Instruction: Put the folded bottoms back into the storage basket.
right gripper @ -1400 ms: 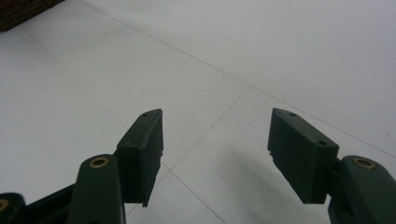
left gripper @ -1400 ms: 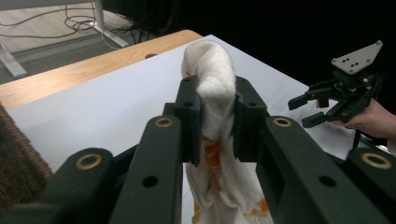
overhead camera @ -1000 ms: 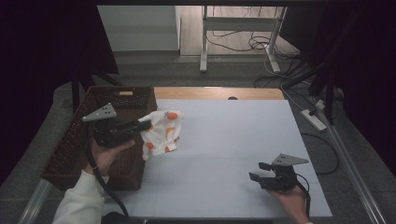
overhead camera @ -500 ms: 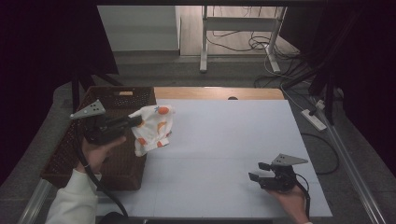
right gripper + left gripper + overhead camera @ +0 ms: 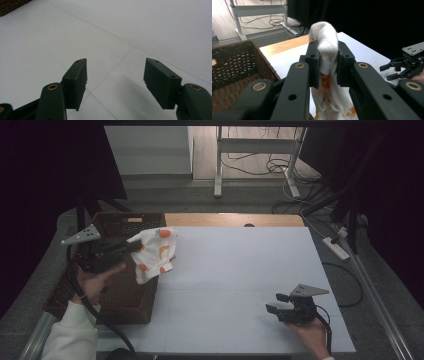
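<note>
A white cloth with orange spots point(image 5: 156, 254) hangs in the air at the left, over the right rim of a brown wicker basket point(image 5: 112, 292). My left gripper point(image 5: 134, 245) is shut on the cloth's top fold. In the left gripper view the cloth point(image 5: 327, 47) bulges up between the two black jaws of the left gripper point(image 5: 328, 65), and the basket point(image 5: 235, 65) lies below to the left. My right gripper point(image 5: 275, 303) rests low near the table's front right, open, with nothing between its jaws. The right gripper point(image 5: 115, 75) looks down at bare white tabletop point(image 5: 140, 27).
The white table point(image 5: 240, 270) has a wooden strip point(image 5: 230, 219) along its far edge. A metal desk frame point(image 5: 255, 160) and loose cables point(image 5: 280, 167) lie on the floor behind. A power strip point(image 5: 336, 248) sits off the right edge.
My left gripper has carried the cloth leftward and a bit higher, from over the table to over the basket's edge. The right gripper has stayed put.
</note>
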